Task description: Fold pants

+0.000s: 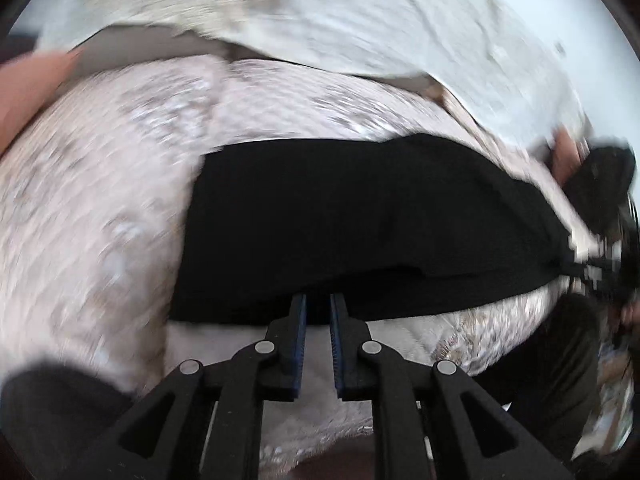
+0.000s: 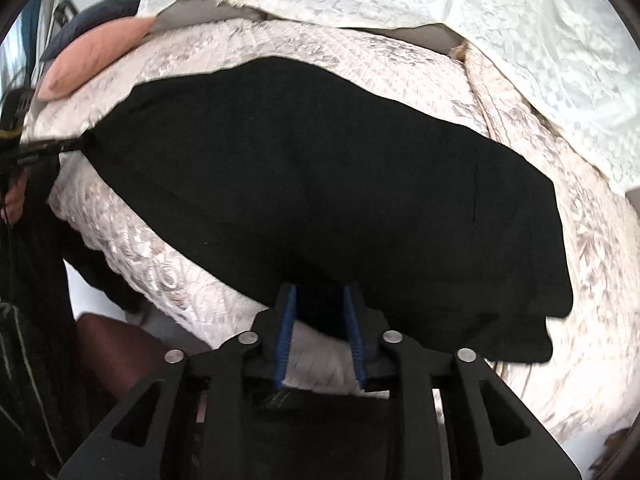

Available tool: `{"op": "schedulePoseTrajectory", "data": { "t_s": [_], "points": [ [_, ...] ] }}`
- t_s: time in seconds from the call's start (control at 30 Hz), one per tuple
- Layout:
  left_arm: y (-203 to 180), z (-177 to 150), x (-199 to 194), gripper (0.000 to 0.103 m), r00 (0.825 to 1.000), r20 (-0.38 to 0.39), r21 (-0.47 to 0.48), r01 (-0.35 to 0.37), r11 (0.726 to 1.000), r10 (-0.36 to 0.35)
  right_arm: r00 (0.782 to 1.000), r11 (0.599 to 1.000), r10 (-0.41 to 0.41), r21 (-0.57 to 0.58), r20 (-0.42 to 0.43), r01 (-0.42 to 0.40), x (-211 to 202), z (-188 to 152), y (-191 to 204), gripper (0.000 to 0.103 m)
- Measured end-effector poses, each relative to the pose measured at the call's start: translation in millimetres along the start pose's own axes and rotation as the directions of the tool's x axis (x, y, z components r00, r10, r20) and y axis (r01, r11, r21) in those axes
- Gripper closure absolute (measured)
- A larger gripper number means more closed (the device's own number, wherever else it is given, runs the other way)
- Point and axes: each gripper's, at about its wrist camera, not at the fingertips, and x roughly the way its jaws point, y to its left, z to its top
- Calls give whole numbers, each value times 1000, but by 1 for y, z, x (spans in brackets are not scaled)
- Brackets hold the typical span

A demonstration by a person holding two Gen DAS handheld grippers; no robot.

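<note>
matt black cloth pants (image 2: 320,168), shiny quilted brocade bedspread (image 2: 400,64), white lace cloth (image 2: 520,32)

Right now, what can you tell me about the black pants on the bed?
The black fabric pants lie spread flat and plain, apparently folded into a broad panel, on the pale quilted floral bedspread. A faint seam line runs down the right part. The near edge sits between the right gripper fingers, whose blue pads stand apart, not pressing. The left gripper fingers, slightly apart, also reach the hem. Detail is lost in the dark cloth.
</note>
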Motion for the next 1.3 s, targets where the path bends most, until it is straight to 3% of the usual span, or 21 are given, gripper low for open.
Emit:
{"op": "schedulePoseTrajectory", "data": {
  "t_s": [0.13, 0.23, 0.53, 0.63, 0.67, 0.7, 0.83, 1.03, 1.13, 1.3],
  "points": [
    [26, -1, -6, 70, 998, 50, -220, 40, 975, -29, 998, 992, 8, 128, 70, -17, -8, 0, -3, 71],
    [33, -1, 0, 66, 996, 55, -331, 87, 939, -72, 993, 969, 11, 245, 115, -39, -10, -1, -11, 70],
    [44, 5, 13, 56, 989, 99, -515, 142, 845, -106, 982, 857, -17, 509, 189, -83, -13, -17, -40, 69],
    [41, 8, 16, 64, 992, 104, -506, 110, 855, -65, 975, 790, -54, 607, 218, -92, -19, -28, -56, 66],
    [39, 10, 18, 73, 994, 98, -493, 82, 866, -39, 972, 765, -67, 637, 226, -95, -20, -33, -62, 64],
    [39, 11, 20, 98, 996, 83, -482, 56, 875, -17, 970, 736, -79, 670, 232, -101, -21, -38, -68, 60],
    [39, 13, 25, 99, 998, 69, -459, 44, 887, -13, 967, 650, -125, 755, 221, -89, -23, -51, -91, 59],
    [38, 21, 15, 99, 995, 93, -419, 23, 908, 18, 964, 629, -169, 775, 207, -56, -21, -40, -110, 59],
    [40, 26, 10, 99, 994, 108, -415, 21, 909, 27, 970, 557, -166, 828, 178, -57, -11, -40, -122, 59],
    [38, 31, 10, 99, 993, 114, -395, 17, 919, 31, 957, 455, -230, 889, 178, -56, -10, -43, -128, 59]
  ]
}}
